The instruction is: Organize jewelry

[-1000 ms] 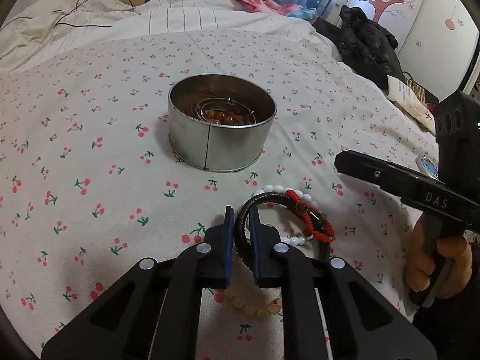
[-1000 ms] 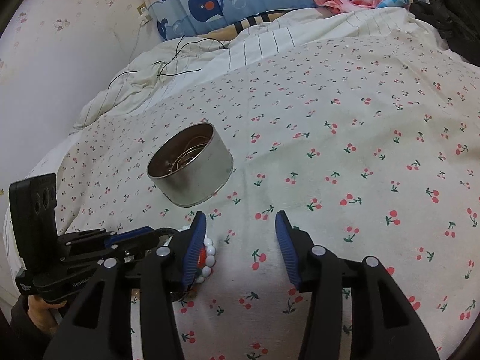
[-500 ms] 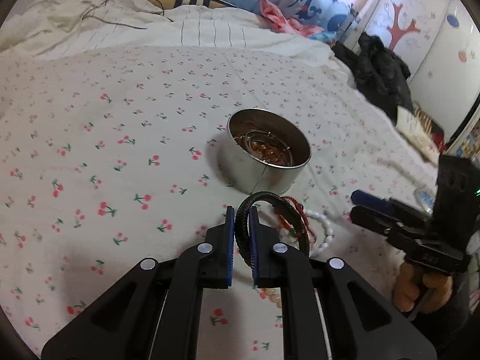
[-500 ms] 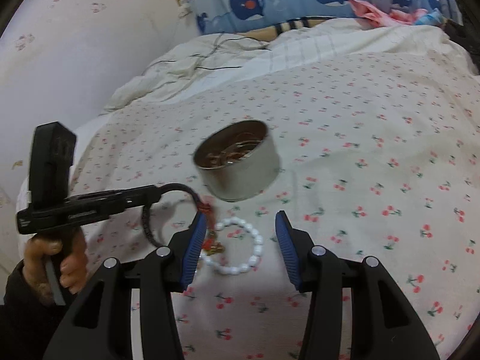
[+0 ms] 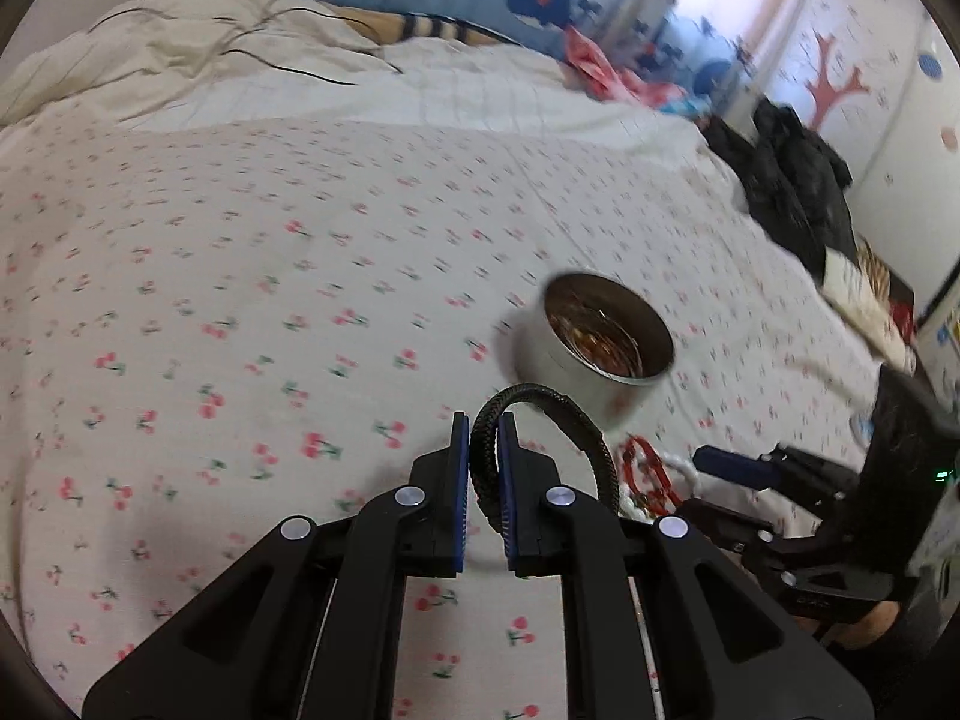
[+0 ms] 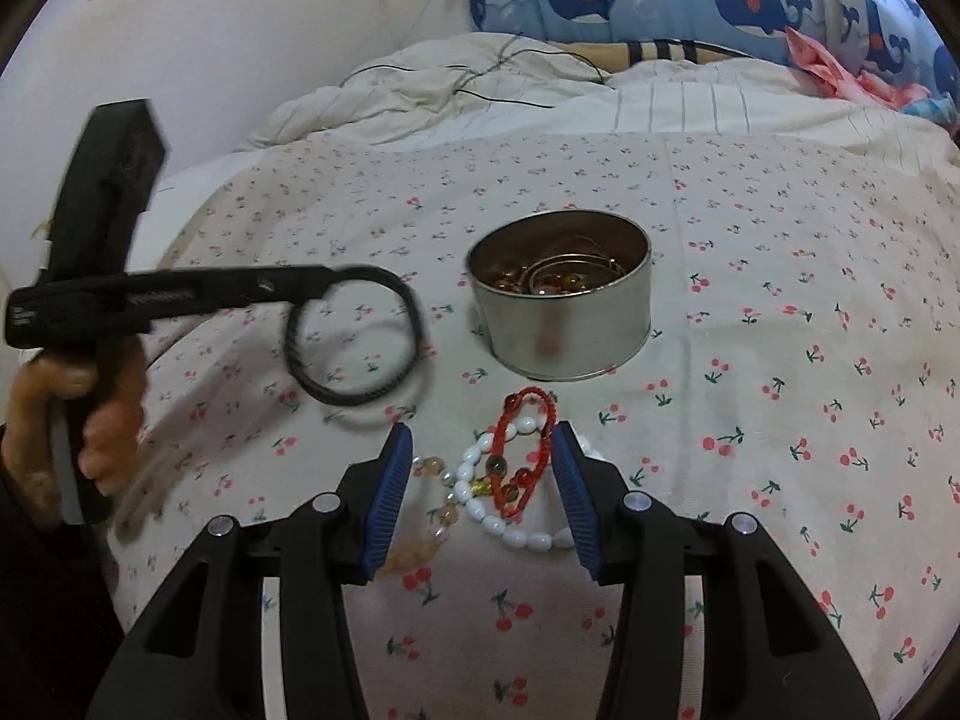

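Left hand-held gripper (image 5: 483, 468) pinching a black cord bracelet (image 6: 354, 339) at nine o'clock of the tin (image 6: 561, 294), right hand-held gripper (image 6: 483, 483) hanging spread over red bracelet (image 6: 528, 450) and white beads (image 6: 510, 525) at six o'clock on the bed (image 6: 780, 300)

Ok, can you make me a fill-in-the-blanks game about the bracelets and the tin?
1. The left gripper is shut on a ____ bracelet.
2. The red bracelet lies across a ____ bead bracelet on the bed.
3. The tin on the bedspread is made of ____.
4. The right gripper is ____, holding nothing.

Missing words: black; white; metal; open
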